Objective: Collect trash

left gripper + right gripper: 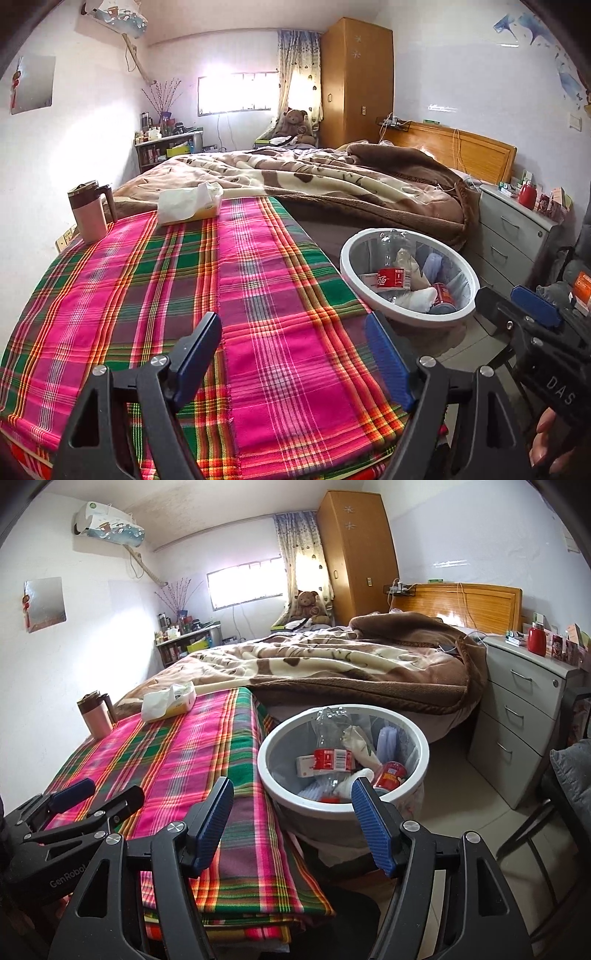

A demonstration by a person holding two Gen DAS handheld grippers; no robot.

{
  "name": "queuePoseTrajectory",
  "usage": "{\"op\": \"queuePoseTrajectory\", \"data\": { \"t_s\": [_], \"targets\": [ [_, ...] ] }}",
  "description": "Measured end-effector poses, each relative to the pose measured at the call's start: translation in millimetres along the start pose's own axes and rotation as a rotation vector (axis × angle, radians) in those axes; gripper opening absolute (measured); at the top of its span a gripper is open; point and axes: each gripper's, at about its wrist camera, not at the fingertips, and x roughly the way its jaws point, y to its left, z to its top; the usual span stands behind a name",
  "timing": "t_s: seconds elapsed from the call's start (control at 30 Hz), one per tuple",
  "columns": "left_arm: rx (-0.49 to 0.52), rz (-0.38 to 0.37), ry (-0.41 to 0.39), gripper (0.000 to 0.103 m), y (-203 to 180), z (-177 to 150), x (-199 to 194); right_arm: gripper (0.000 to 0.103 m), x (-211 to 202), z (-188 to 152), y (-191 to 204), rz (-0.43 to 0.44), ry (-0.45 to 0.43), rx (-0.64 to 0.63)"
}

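Observation:
A white round trash bin (pixel 458 316) (pixel 275 775) stands on the floor right of the plaid-covered table (pixel 166 280) (pixel 177 760). It holds a clear cola bottle (pixel 392 273) (pixel 330 746), a red can (pixel 443 293) (pixel 391 773), a small box (pixel 304 766) and crumpled paper. My left gripper (pixel 295 332) is open and empty over the table's near end. My right gripper (pixel 291 797) is open and empty, just in front of the bin's near rim. The right gripper also shows in the left wrist view (pixel 517 299); the left one shows in the right wrist view (pixel 107 794).
A tissue box (pixel 188 203) (pixel 170 701) and a pink mug (pixel 88 210) (pixel 96 714) sit at the table's far end. A bed with a brown blanket (pixel 314 177) lies behind. A grey drawer unit (pixel 524 716) stands right of the bin; a chair (pixel 554 812) is at far right.

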Motion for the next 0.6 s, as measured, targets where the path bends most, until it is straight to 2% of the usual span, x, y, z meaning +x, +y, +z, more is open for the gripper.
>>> {"op": "queuePoseTrajectory", "data": {
  "t_s": [0.6],
  "targets": [
    [-0.005,0.0,-0.002,0.081,-1.0,-1.0,-2.7,0.068,-1.8,-1.6,1.9,-0.005,0.004,0.008]
  ]
}}
